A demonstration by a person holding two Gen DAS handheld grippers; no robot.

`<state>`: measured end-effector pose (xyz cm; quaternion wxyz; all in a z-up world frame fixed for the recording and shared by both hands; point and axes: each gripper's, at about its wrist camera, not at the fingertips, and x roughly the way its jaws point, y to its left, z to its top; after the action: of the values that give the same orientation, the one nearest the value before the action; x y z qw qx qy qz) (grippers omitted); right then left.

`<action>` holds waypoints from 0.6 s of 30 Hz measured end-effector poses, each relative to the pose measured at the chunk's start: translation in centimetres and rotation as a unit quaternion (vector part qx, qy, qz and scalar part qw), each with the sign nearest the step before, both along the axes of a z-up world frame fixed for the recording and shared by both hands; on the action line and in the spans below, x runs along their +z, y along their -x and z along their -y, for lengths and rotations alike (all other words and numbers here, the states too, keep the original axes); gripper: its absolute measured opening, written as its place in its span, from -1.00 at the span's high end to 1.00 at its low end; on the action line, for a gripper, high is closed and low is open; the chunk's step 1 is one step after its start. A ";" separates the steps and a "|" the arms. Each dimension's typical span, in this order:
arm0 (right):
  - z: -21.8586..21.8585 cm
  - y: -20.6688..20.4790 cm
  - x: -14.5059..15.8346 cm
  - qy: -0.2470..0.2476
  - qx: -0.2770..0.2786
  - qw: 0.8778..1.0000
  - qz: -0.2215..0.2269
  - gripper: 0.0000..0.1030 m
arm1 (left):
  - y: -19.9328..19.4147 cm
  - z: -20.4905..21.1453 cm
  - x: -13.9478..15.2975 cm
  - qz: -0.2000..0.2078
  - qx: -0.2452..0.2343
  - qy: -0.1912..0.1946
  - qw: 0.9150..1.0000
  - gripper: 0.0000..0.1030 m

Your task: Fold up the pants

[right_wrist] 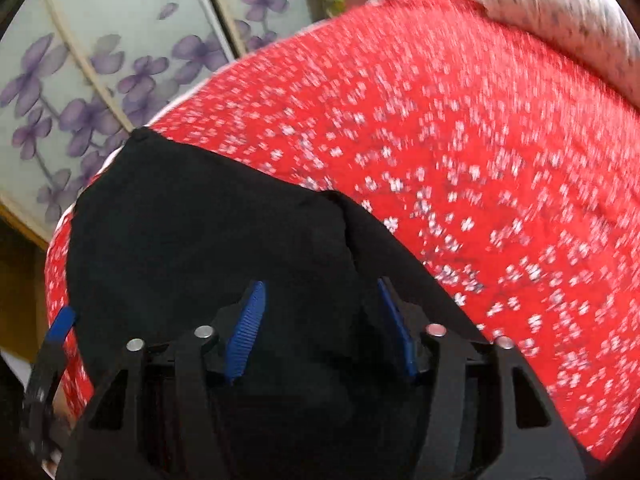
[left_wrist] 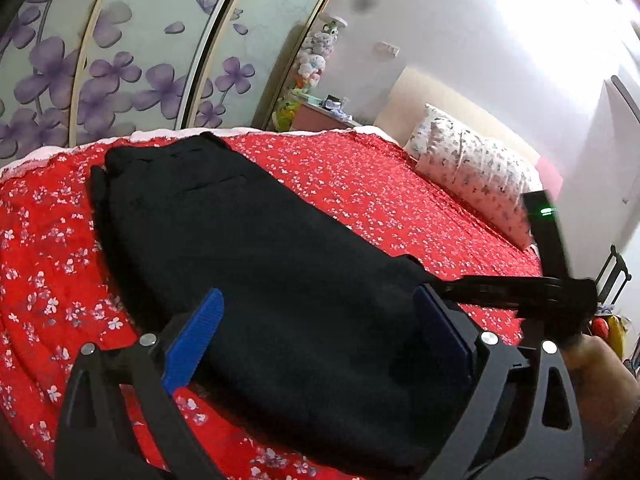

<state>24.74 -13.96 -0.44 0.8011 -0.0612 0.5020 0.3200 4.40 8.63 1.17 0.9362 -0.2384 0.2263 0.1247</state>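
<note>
Left gripper [left_wrist: 316, 320]: jaws spread wide, nothing clamped. Right gripper [right_wrist: 324, 320]: jaws parted; seen from the left wrist at 3 o'clock.

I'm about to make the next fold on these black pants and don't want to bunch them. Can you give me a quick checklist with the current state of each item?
1. Left gripper open: ok, jaws spread wide over the black pants.
2. Right gripper open: ok, jaws apart above the cloth.
3. Pants flat on the red bedspread: ok, mostly smooth.
4. Near hem inside either jaw: cannot tell, fabric is too dark.
5. Far end of the pants on the bed: ok, near the edge.
6. Pillow away from the pants: ok.
</note>
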 end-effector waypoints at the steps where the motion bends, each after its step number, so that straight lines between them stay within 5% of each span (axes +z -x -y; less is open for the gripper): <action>1: 0.0 -0.6 -0.6 -0.003 -0.006 1.000 -0.016 0.12 | 0.0 0.0 0.1 0.001 0.000 0.000 1.000 -0.89; 3: 0.0 -0.6 -1.3 -0.019 -0.008 0.999 -0.042 0.59 | 0.3 0.0 0.0 0.003 -0.004 0.006 1.000 -0.90; 5: -0.2 -0.3 -1.1 -0.005 -0.005 1.000 -0.020 0.88 | 0.2 -0.1 0.0 0.001 -0.005 0.012 1.000 -0.90; 10: 0.7 -1.2 2.1 -0.029 -0.045 0.997 0.060 0.93 | 0.3 -0.2 0.0 0.002 0.000 0.009 1.000 -0.91; 16: -1.2 -1.9 -0.7 0.057 -0.037 0.994 0.082 0.92 | 0.2 0.0 -0.1 -0.005 0.003 -0.003 1.000 -0.93; 18: -1.0 -1.8 -0.8 0.061 -0.045 0.994 0.077 0.63 | 0.1 -0.1 -0.2 -0.008 0.004 -0.005 1.000 -0.93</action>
<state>26.54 -12.97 -1.26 0.8457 -0.1120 0.4598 0.2465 4.26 8.70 1.00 0.9349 -0.2336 0.2321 0.1320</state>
